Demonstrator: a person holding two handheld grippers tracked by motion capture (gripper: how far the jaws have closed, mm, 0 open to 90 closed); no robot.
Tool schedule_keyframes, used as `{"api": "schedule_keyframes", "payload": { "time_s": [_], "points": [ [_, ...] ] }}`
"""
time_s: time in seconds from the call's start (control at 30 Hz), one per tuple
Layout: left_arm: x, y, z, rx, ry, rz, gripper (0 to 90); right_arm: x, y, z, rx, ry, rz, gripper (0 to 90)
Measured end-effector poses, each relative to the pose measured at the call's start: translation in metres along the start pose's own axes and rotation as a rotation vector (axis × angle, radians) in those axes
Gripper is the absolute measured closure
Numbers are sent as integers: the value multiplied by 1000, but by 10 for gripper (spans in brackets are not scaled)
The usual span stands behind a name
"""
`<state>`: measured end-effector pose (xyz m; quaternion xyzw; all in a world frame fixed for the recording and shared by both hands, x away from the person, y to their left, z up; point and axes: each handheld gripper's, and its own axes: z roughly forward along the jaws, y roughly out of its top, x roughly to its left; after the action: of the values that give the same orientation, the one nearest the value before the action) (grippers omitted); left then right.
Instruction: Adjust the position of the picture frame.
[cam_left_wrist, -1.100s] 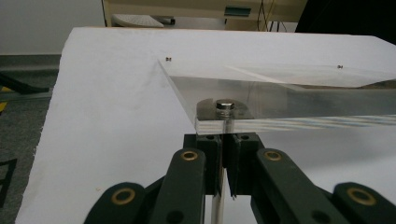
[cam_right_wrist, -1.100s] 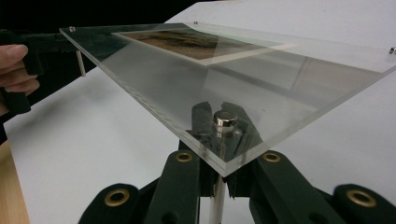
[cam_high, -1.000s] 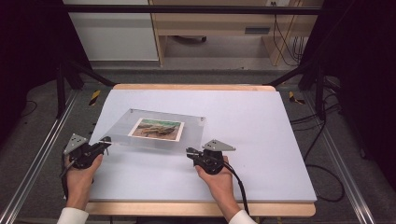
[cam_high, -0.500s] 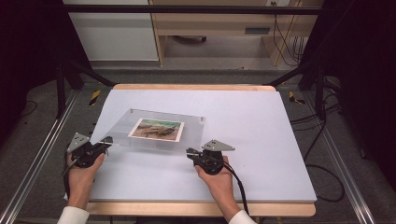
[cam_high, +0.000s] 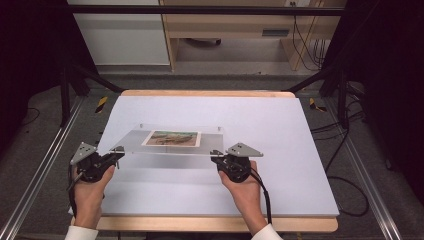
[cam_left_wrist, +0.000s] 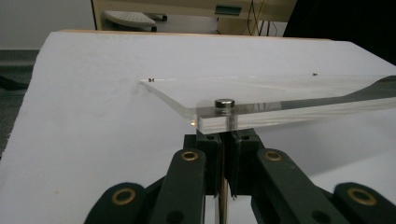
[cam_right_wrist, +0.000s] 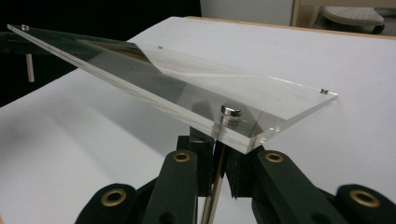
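While both grippers clamp pins, acrylic frame (cam_high: 165, 140) tilted — near edge raised.

Even overhead light, dark surroundings, soft shadow under the clear panel (cam_high: 165, 141) — faint glare, gripper views slightly soft — mildly grainy

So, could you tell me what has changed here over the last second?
Both grippers, left and right, have lifted the near edge of the clear acrylic frame off the white table cover; it now tilts up toward the person. Each gripper stays shut on a metal corner pin, and the picture remains inside the frame.
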<state>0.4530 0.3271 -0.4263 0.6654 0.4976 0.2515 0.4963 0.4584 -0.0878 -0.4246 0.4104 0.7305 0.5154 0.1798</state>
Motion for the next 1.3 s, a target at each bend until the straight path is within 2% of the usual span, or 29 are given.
{"api": "schedule_keyframes", "payload": {
  "time_s": [0.17,0.4,0.6,0.8,1.3],
  "points": [
    [-11,4,-2,-17,-9,-6,840,-6,5,-11,-13,-1,-2,824],
    [-32,14,-2,-52,-10,38,840,-13,7,-28,-31,-28,-11,821],
    [-42,14,1,-52,-27,36,840,-23,8,-38,-38,-34,4,822],
    [-52,17,2,-58,-21,39,840,-29,6,-44,-41,-49,18,822],
    [-74,24,8,-85,-59,42,839,-45,11,-63,-70,-71,26,824]
  ]
}}
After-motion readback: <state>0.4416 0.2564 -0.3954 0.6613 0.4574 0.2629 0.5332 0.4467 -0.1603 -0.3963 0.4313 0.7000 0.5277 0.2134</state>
